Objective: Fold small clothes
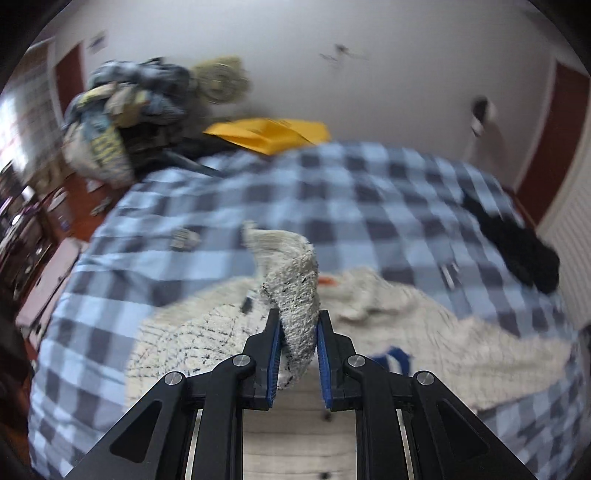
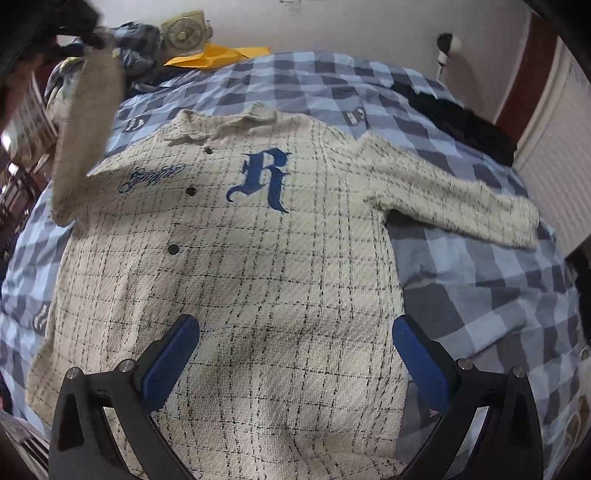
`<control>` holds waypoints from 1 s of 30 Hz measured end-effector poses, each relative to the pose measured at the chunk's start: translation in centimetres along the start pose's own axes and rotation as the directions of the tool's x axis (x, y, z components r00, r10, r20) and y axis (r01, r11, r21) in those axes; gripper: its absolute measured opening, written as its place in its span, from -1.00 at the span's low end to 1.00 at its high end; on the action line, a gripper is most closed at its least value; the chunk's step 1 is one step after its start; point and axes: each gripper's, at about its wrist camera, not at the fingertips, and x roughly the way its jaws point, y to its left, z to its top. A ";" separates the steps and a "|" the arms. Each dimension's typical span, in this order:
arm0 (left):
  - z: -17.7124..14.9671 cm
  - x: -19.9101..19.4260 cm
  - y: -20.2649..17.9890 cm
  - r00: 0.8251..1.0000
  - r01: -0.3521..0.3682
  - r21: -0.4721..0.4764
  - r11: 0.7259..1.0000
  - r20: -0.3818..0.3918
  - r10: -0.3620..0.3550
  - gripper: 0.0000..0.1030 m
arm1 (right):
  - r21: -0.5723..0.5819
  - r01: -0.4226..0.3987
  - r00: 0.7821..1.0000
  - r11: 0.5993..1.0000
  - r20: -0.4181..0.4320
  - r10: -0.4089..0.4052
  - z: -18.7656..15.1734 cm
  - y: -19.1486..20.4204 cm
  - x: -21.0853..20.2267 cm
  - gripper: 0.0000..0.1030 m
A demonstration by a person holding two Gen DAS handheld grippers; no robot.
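A cream jacket [image 2: 266,266] with thin black checks, dark snaps and a blue letter R lies face up on a blue checked bedspread [image 2: 480,295]. Its right sleeve [image 2: 454,206] lies spread out to the side. My left gripper [image 1: 298,325] is shut on the cuff of the left sleeve [image 1: 295,295], which hangs lifted above the bed. In the right wrist view that raised sleeve [image 2: 88,136] stands up at the far left. My right gripper [image 2: 295,332] hovers open above the jacket's lower front, with nothing between its fingers.
A dark garment [image 2: 461,118] lies near the bed's right edge. A yellow envelope [image 1: 269,134], a heap of clothes [image 1: 122,110] and a small fan [image 2: 183,31] sit at the head of the bed. Red-brown furniture [image 1: 48,273] stands to the left.
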 end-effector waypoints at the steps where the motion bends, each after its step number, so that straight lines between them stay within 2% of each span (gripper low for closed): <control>1: -0.9 1.4 -2.2 1.000 0.001 0.032 0.999 -0.016 -0.001 -0.67 | 0.023 -0.009 1.000 1.000 -0.011 0.009 0.0 -0.5 0.2 0.98; 4: -3.7 4.2 -7.0 0.999 -0.027 0.114 0.993 -0.022 0.030 -0.67 | 0.081 -0.017 0.999 0.997 -0.028 0.020 0.2 -1.6 0.6 0.98; 6: -5.6 5.2 -8.7 1.000 -0.003 0.161 0.987 -0.029 0.007 -0.66 | 0.104 -0.015 0.999 0.994 -0.031 0.019 0.2 -2.1 0.7 0.98; 7: -6.3 5.6 -9.4 0.999 0.027 0.180 0.983 -0.045 -0.020 -0.66 | 0.115 -0.013 0.999 0.993 -0.033 0.017 0.2 -2.3 0.8 0.99; 9: -7.7 5.9 -10.8 0.987 0.144 0.202 0.969 -0.106 -0.125 -0.66 | 0.123 -0.011 0.999 0.992 -0.033 0.015 0.2 -2.4 0.8 0.99; 10: -8.2 5.9 -11.5 0.973 0.212 0.204 0.956 -0.138 -0.187 -0.66 | 0.125 -0.010 0.999 0.992 -0.032 0.014 0.2 -2.5 0.7 0.99; 11: -8.4 5.7 -11.9 0.964 0.245 0.199 0.949 -0.158 -0.216 -0.64 | 0.125 -0.008 0.999 0.992 -0.031 0.012 0.2 -2.5 0.8 0.99; 12: -8.6 5.7 -12.4 0.945 0.289 0.177 0.941 -0.210 -0.251 -0.58 | 0.125 -0.006 0.999 0.992 -0.031 0.010 0.3 -2.5 0.8 0.99; 13: -8.7 5.7 -13.0 0.926 0.320 0.164 0.933 -0.261 -0.272 -0.36 | 0.126 -0.002 1.000 0.992 -0.029 0.006 0.3 -2.5 0.8 0.99; 14: -8.8 5.4 -13.4 0.919 0.339 0.157 0.928 -0.265 -0.292 0.02 | 0.127 0.000 1.000 0.992 -0.029 0.004 0.3 -2.5 0.8 0.99; 15: -8.7 4.8 -13.6 0.920 0.350 0.151 0.924 -0.243 -0.309 0.31 | 0.128 0.002 1.000 0.992 -0.029 0.002 0.3 -2.6 0.8 0.98; 16: -8.6 4.1 -13.7 0.924 0.351 0.152 0.924 -0.217 -0.316 0.87 | 0.131 0.004 0.999 0.991 -0.032 0.000 0.3 -2.6 0.9 0.98; 17: -8.4 2.8 -13.6 0.925 0.359 0.150 0.921 -0.185 -0.331 1.00 | 0.133 0.007 0.999 0.991 -0.033 -0.002 0.3 -2.7 1.0 0.99; 20: -7.6 0.2 -11.9 0.918 0.383 0.128 0.915 -0.162 -0.362 1.00 | 0.140 0.012 0.999 0.990 -0.036 -0.007 0.3 -2.9 1.0 0.98; 21: -7.4 -0.4 -11.3 0.923 0.371 0.130 0.919 -0.159 -0.350 1.00 | 0.144 0.014 0.999 0.990 -0.037 -0.009 0.3 -3.1 1.1 0.98; 24: -7.5 -2.5 -7.9 0.955 0.288 0.162 0.944 -0.125 -0.270 1.00 | 0.157 0.011 0.999 0.988 -0.042 -0.005 0.4 -3.4 1.2 0.98; 26: -8.1 -3.4 -5.0 0.982 0.184 0.204 0.962 -0.089 -0.169 1.00 | 0.166 0.000 0.999 0.986 -0.049 0.009 0.4 -3.6 1.3 0.98; 27: -8.9 -4.3 -3.1 0.994 0.105 0.225 0.969 -0.062 -0.093 1.00 | 0.171 -0.009 0.999 0.985 -0.051 0.018 0.4 -3.7 1.3 0.98; 28: -9.9 -5.3 -1.0 0.999 0.016 0.245 0.969 -0.033 -0.008 1.00 | 0.173 -0.021 0.998 0.985 -0.053 0.030 0.5 -3.7 1.3 0.98; 30: -11.5 -6.7 2.5 0.994 -0.107 0.247 0.963 0.017 0.106 1.00 | 0.170 -0.040 0.997 0.985 -0.062 0.051 0.8 -3.7 1.2 0.98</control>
